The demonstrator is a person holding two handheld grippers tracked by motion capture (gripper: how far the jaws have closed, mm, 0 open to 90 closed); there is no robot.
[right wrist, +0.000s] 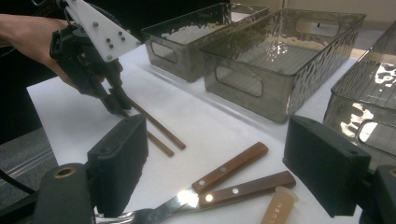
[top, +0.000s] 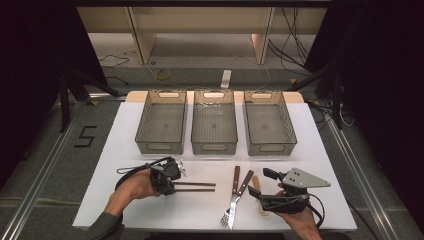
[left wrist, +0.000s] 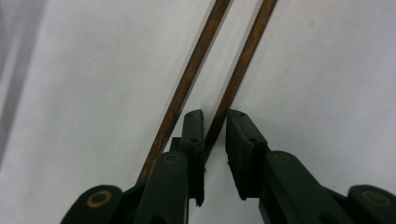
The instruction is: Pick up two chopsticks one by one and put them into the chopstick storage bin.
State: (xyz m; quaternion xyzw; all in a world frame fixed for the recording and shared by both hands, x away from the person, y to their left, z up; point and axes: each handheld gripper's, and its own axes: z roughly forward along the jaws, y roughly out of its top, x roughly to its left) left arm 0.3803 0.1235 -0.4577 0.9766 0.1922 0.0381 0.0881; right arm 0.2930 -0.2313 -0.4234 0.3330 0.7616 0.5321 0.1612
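Left jaws straddle one chopstick; cutlery waits by the right hand.

The left gripper (left wrist: 215, 116), narrowly open, brackets one of two chopsticks (left wrist: 243, 65) running lengthwise away from it; the fork (top: 233, 186) and knife (top: 240, 190) lie beside the wide-open right gripper (top: 264, 182).
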